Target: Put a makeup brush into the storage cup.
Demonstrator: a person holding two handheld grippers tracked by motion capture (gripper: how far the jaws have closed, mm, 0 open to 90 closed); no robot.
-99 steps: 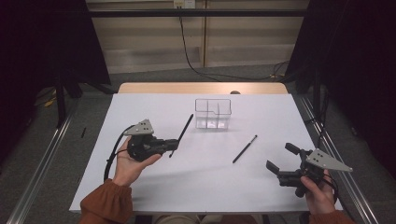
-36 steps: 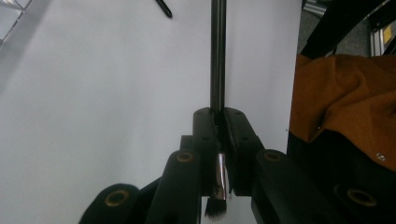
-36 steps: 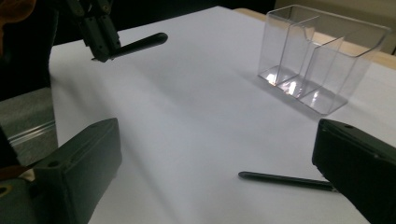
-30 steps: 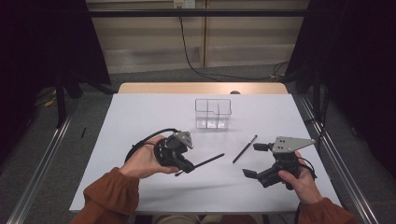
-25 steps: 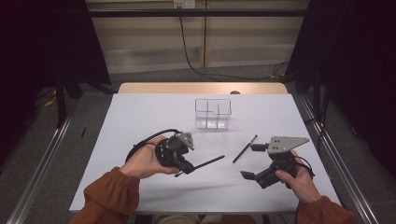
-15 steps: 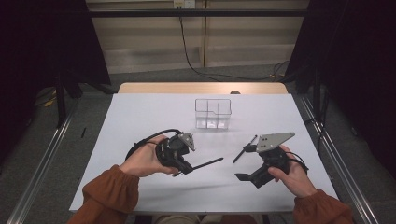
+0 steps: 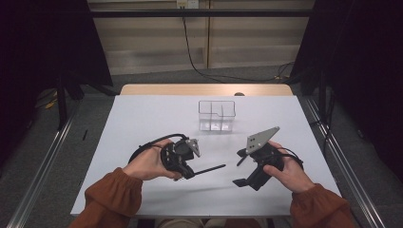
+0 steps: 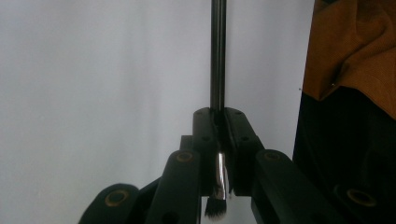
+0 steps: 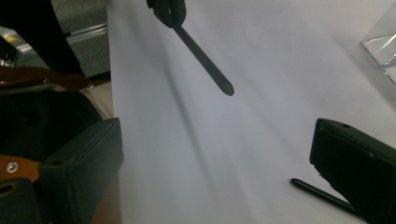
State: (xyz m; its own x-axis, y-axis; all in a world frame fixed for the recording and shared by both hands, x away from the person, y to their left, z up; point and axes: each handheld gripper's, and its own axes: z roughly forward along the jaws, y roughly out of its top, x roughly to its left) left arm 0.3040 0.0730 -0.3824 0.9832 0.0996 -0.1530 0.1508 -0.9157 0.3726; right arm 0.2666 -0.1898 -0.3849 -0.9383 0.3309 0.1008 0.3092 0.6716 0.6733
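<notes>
We see the left tongs (image 7: 190, 172) clamped on a black brush (image 8: 217, 70), near side of the clear box (image 7: 217, 114) on the table (image 7: 142, 114). The right tongs (image 7: 242, 167) gape wide beside a second brush (image 9: 322, 193).

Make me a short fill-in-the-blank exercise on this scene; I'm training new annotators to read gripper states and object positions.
1. The left gripper is shut on a thin black ____.
2. The right gripper has its jaws ____.
3. The second brush lies on the white ____.
4. The clear organiser stands toward the ____ edge of the table.

Missing words: brush; open; table; far
</notes>
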